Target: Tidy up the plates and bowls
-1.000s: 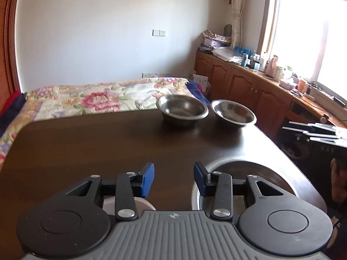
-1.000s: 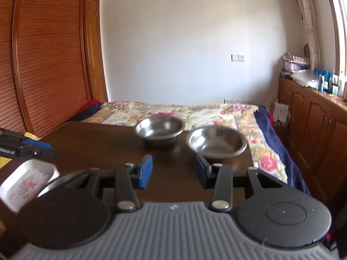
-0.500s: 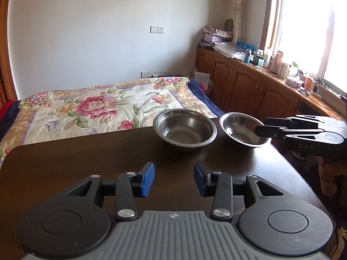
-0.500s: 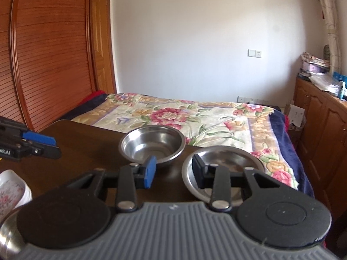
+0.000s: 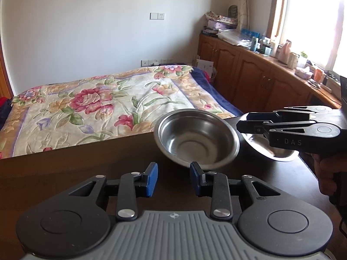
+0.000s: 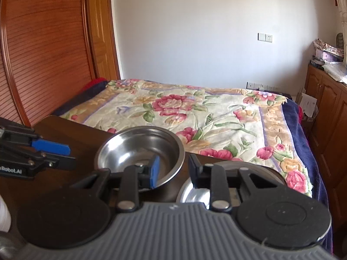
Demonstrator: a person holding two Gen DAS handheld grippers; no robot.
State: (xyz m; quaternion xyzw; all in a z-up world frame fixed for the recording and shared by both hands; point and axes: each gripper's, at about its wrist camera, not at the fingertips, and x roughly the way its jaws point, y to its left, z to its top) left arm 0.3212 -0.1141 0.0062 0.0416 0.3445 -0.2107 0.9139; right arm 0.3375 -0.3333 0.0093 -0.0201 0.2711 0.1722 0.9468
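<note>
Bowls first: we see a deep steel bowl at the dark table's far edge, a shallower bowl at its three o'clock. Our left gripper gapes empty near the deep bowl; our right gripper hangs spread, holding nothing, over both.

"DAS" on right gripper; "Robot.AI" (start cut off) on left gripper.
</note>
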